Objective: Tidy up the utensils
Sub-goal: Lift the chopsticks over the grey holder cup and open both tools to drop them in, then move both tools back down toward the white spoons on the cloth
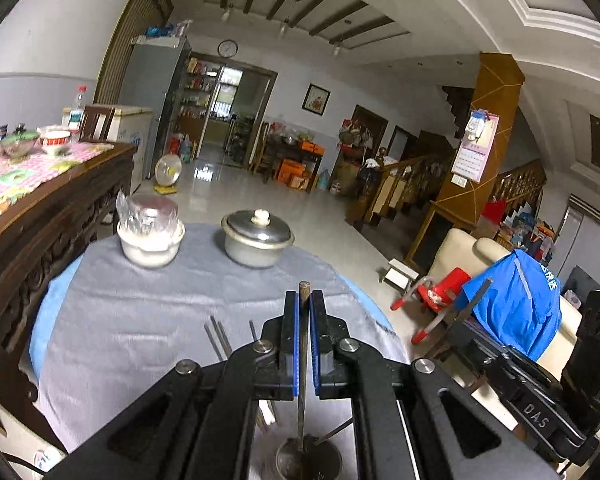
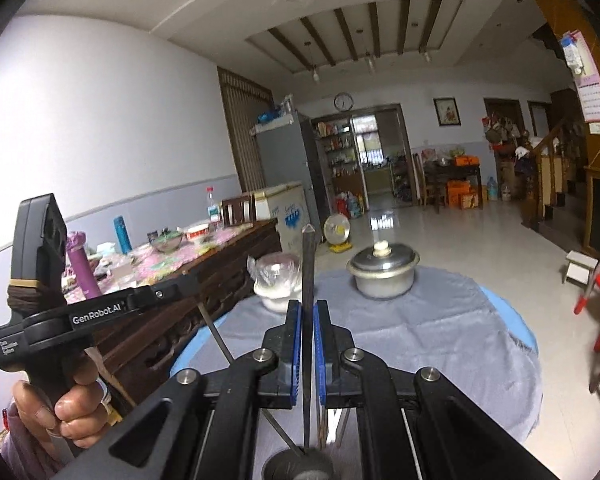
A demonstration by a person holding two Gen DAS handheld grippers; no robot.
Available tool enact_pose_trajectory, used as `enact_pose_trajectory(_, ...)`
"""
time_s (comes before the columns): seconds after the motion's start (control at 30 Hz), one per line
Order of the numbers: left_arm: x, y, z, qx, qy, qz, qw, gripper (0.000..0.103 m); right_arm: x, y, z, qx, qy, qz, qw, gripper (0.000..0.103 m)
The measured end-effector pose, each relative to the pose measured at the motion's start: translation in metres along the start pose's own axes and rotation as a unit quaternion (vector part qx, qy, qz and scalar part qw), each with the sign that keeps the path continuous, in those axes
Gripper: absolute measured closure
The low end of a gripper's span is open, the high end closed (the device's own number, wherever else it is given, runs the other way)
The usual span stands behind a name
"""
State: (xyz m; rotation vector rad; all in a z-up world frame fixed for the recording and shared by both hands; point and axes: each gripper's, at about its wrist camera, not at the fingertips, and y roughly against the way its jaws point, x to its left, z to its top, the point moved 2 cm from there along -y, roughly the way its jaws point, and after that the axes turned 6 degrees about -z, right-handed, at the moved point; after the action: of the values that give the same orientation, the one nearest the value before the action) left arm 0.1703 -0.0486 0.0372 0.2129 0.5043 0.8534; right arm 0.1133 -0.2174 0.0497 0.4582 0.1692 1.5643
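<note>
My left gripper [image 1: 304, 304] is shut on a dark chopstick [image 1: 303, 360] that stands upright, its lower end inside a metal utensil cup [image 1: 308, 458] at the bottom edge. Several more chopsticks [image 1: 220, 340] lie on the grey cloth [image 1: 140, 320] just left of the gripper. My right gripper [image 2: 308, 312] is shut on another dark chopstick [image 2: 309, 272], also upright, its lower end in the same metal cup [image 2: 296, 464]. A further chopstick [image 2: 216, 340] leans out of the cup to the left. The left gripper body [image 2: 40, 312] and the hand show at the left of the right wrist view.
A lidded metal pot [image 1: 256, 238] and a white bowl covered in plastic wrap [image 1: 150, 232] stand at the far side of the round table. A dark carved wooden sideboard [image 1: 40, 220] with dishes runs along the left. A red child's chair [image 1: 432, 292] and a sofa stand right.
</note>
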Motion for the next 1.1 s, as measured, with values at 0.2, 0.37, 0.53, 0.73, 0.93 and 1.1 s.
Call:
enact_pose_trajectory(0.2, 0.011, -0.013, -0.028, 0.044, 0.017, 0.008, 0.9989, 0.098, 0.000, -0.029, -0.032, 0.080, 0.000, -0.011, 0.997, 0.096)
enact_pose_trajectory(0.37, 0.019, -0.020, -0.044, 0.076, 0.026, 0.003, 0.9967, 0.097, 0.000, -0.047, -0.049, 0.120, -0.010, -0.003, 0.993, 0.095)
enact_pose_trajectory(0.53, 0.027, -0.008, -0.041, 0.060, 0.038, -0.004, 0.9975, 0.062, -0.007, -0.038, -0.046, 0.089, -0.037, 0.010, 0.995, 0.040)
enact_pose_trajectory(0.73, 0.043, 0.021, -0.026, -0.001, 0.043, 0.003, 0.9991, 0.056, -0.028, -0.024, -0.037, 0.036, -0.074, -0.014, 0.996, 0.041)
enact_pose_trajectory(0.93, 0.084, 0.019, -0.032, -0.001, 0.092, 0.045, 0.9947, 0.056, -0.062, -0.029, -0.039, 0.038, -0.125, -0.036, 0.991, 0.050)
enact_pose_trajectory(1.1, 0.127, -0.004, -0.050, 0.033, 0.140, 0.080, 0.9864, 0.056, -0.091, -0.051, -0.052, 0.078, -0.159, -0.036, 0.984, 0.059)
